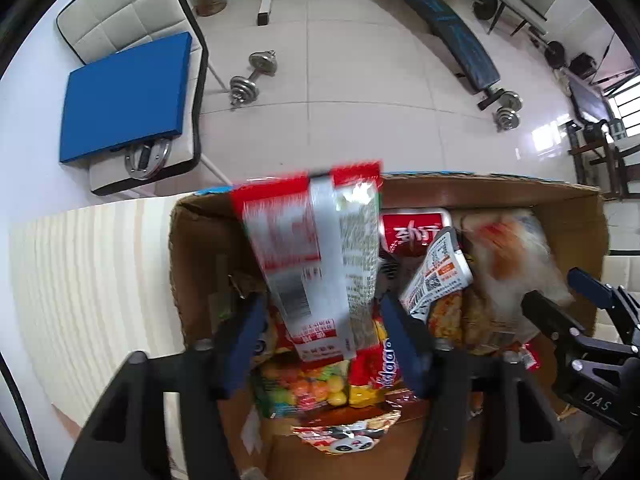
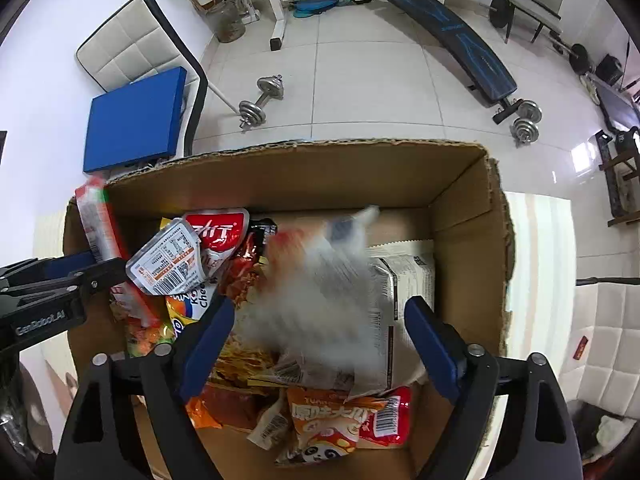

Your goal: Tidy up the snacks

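Observation:
A cardboard box (image 1: 200,264) holds several snack packets; it also shows in the right wrist view (image 2: 464,216). A red and silver packet (image 1: 320,256) stands blurred between the spread fingers of my left gripper (image 1: 324,332), over the box's left part; it shows at the box's left wall in the right wrist view (image 2: 98,220). A blurred white and orange packet (image 2: 320,280) lies between the wide fingers of my right gripper (image 2: 320,328), above the other snacks; it also shows in the left wrist view (image 1: 516,256). Neither packet looks gripped.
The box stands on a pale wooden table (image 1: 88,280). Beyond it are a white chair (image 1: 132,12) with a blue pad (image 1: 124,96), dumbbells (image 1: 252,76) on the tiled floor and a weight bench (image 1: 444,28). A white padded seat (image 2: 600,340) is at the right.

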Tool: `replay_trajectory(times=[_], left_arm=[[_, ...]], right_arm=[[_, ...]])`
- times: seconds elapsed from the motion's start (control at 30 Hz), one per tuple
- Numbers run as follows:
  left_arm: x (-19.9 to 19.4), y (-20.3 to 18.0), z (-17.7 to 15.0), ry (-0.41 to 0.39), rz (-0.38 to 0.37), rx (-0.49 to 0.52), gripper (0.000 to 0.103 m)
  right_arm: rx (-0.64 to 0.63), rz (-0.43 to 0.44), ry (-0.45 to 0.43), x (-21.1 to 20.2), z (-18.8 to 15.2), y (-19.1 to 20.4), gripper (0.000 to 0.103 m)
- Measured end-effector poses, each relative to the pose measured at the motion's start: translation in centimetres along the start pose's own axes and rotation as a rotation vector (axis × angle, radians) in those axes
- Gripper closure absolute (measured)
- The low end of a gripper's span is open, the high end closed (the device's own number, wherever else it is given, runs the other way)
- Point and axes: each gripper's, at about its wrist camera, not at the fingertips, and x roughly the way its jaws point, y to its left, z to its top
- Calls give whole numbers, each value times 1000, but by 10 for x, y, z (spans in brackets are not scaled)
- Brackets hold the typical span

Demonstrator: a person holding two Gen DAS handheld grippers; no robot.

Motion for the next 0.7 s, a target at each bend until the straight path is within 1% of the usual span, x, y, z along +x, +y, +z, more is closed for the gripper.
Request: replay_trajectory(times=[0.07, 0.1, 0.13, 0.3, 0.4, 0.47, 0.57, 0.7], left_arm=[[-3, 0, -2, -4, -6, -10, 37], [-4, 0, -3, -6, -13, -13, 27], [-6, 0, -4, -12, -20, -15, 24], [-23, 0, -21, -81, -25, -33, 24], [-34, -1, -40, -123, -40, -44, 24], [-40, -4, -53, -148, -35, -43, 24], [-46, -12, -76, -167, -20, -29, 24], [-50, -19, -102, -179, -18, -23, 24]], right_arm=[[-5, -3, -5, -4, -4, 0, 11], [-6, 1, -12, -7, -7, 0, 11], [-7, 7, -18, -10, -9, 0, 11], [-21, 22, -52, -27, -33, 2, 8], [-41, 6, -69, -37, -52, 6, 7], [-48, -8, -80, -43, -65, 8, 6], [-47, -8, -82, -49, -87, 11, 6], [-56, -17, -85, -58, -107, 12, 6]])
